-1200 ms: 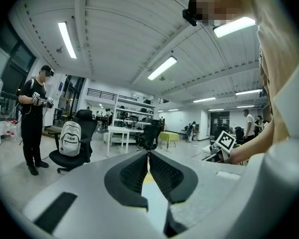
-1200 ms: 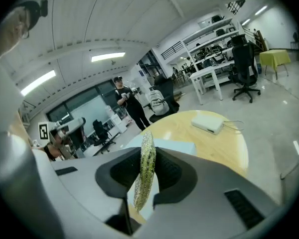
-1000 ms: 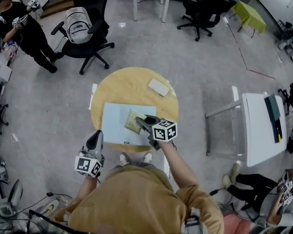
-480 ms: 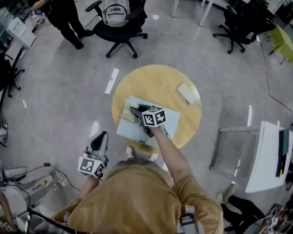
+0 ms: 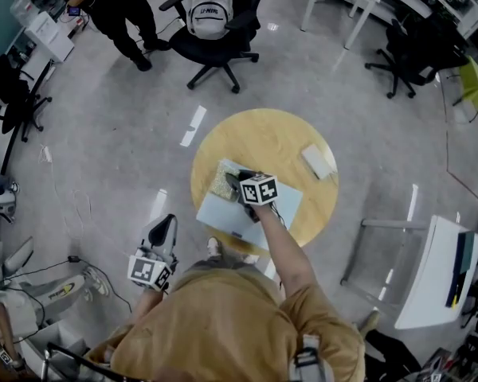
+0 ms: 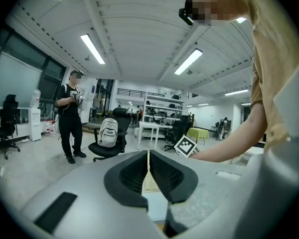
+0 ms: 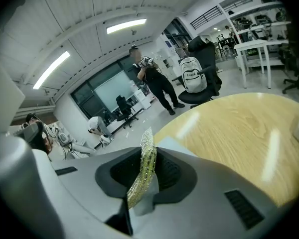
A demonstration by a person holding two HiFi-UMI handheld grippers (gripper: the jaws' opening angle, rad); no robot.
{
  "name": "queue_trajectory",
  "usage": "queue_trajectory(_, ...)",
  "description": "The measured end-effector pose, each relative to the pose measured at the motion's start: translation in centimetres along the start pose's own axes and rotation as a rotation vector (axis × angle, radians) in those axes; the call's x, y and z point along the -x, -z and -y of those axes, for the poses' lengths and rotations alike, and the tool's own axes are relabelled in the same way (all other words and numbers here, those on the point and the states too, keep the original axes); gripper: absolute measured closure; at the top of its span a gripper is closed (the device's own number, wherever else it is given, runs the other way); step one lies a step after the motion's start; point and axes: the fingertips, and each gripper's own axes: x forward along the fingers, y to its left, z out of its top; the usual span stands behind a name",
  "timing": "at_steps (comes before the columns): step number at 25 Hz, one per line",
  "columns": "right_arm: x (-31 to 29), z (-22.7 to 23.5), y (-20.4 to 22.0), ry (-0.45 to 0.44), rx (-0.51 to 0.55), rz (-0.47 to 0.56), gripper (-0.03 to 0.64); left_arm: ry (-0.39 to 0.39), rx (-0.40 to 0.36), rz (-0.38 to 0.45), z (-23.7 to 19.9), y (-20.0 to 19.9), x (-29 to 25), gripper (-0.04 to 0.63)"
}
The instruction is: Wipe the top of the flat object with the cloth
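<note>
The right gripper (image 5: 234, 182) has its jaws pinched on the yellow-green cloth (image 5: 221, 179). In the right gripper view the cloth stands up as a thin folded strip between them, so only an edge is held. In the head view the cloth lies at the upper left corner of the pale blue board (image 5: 227, 213), just left of the frame's centre. The board sits on the lower half of the round wooden table (image 5: 263, 134), with its lowest corner close to the table's rim. The left gripper (image 5: 165, 228) hangs off the table at the lower left, jaws together on nothing, well apart from the board. That is the main risk as I judge it: nothing pins the board, so a firm stroke may drag it across the smooth wood, turn it, or push it toward the rim and off. With so narrow a grip the cloth may bunch, or slip out under drag, leaving the hard jaws to scrape the surface. Starting from a corner, a stroke may also run over the board's edge and miss most of the top. The white block (image 5: 319, 161) at the right lies well apart from the board and seems out of danger.
</note>
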Motion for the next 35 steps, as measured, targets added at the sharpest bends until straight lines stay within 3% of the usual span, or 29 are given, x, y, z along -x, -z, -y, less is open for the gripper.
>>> queue_trajectory(12,9.7,6.0,3.6,0.178,0.012,0.005,0.552,0.156,-0.032,0.012,5.0,-1.3,-4.5,0.580)
queue_trajectory(25,25.3,12.1,11.3,0.388,-0.108,0.095,0.552,0.331,-0.076,0.029,15.0,-1.5,-6.2,0.580)
queue_trajectory(35,31.0,13.3,12.6,0.461,-0.131,0.185,0.554,0.382,-0.096,0.031,18.3,-1.0,-6.3,0.580)
